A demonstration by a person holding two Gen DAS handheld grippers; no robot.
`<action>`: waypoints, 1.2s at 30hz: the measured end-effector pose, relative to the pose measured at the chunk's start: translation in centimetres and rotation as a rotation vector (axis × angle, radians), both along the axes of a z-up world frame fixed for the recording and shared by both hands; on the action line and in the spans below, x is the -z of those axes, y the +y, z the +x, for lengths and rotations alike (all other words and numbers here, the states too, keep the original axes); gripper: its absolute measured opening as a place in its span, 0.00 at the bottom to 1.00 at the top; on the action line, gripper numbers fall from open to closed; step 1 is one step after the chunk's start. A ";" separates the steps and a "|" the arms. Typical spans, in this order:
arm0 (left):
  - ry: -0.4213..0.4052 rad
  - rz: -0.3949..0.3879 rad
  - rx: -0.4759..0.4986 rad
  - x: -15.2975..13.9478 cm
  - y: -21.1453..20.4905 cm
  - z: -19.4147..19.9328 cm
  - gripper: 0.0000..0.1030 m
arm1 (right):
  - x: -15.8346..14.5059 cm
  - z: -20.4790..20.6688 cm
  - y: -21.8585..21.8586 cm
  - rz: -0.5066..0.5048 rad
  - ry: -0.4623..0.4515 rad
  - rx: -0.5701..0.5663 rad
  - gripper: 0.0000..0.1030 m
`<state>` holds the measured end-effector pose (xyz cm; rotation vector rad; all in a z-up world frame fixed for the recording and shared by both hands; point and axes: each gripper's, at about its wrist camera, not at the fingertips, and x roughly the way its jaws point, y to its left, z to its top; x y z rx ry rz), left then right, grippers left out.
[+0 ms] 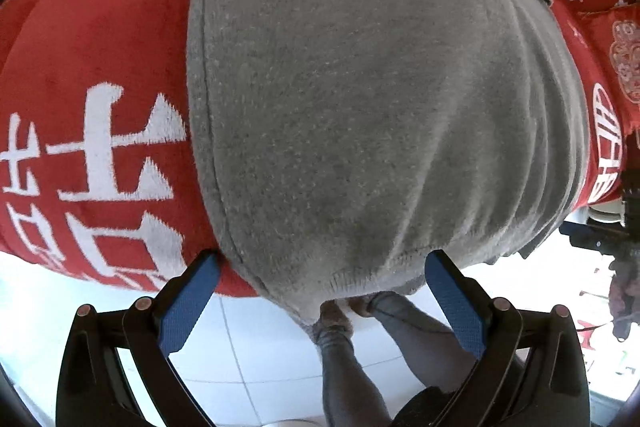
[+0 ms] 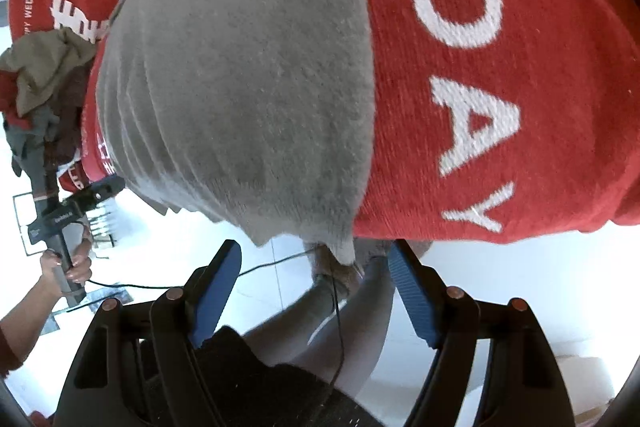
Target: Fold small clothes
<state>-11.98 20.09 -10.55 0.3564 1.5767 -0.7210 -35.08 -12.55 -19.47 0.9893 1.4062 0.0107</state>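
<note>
on the red blanket (image 1: 100, 39), with its big white lettering, the grey garment (image 1: 360, 87) lies spread flat, its near hem hanging a little over the blanket's front edge toward me. it looks like a soft fleecy knit: light, limp, not slippery, nothing to break, and likely to sag wherever i don't support it. i judge the best hold is the thick near hem or a corner of it, one corner for each hand, so the cloth lifts evenly for a fold.

my left gripper (image 1: 320, 279) sits just before that hem, blue pads spread wide apart and holding nothing. my right gripper (image 2: 314, 269) is the same, parted and empty, at the hem's other end.

beside the blanket's far left edge, in the right view, a pile of other clothes (image 2: 40, 79) waits. i see no basket or bin, so nothing to report inside one.
</note>
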 end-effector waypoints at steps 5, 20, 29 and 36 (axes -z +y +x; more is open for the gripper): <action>0.016 -0.060 0.034 0.0 0.6 0.1 0.99 | 0.0 1.6 0.6 0.024 -0.050 0.024 0.77; 0.196 -0.208 0.109 0.1 -2.1 -2.5 0.99 | 1.6 0.9 -0.3 0.206 -0.122 0.123 0.77; 0.178 -0.142 0.054 1.1 -2.6 -3.9 0.87 | 3.8 0.0 0.2 0.295 -0.066 0.222 0.56; 0.184 -0.107 0.027 0.9 -1.6 -3.0 0.13 | 2.2 -1.7 0.1 0.334 -0.127 0.313 0.13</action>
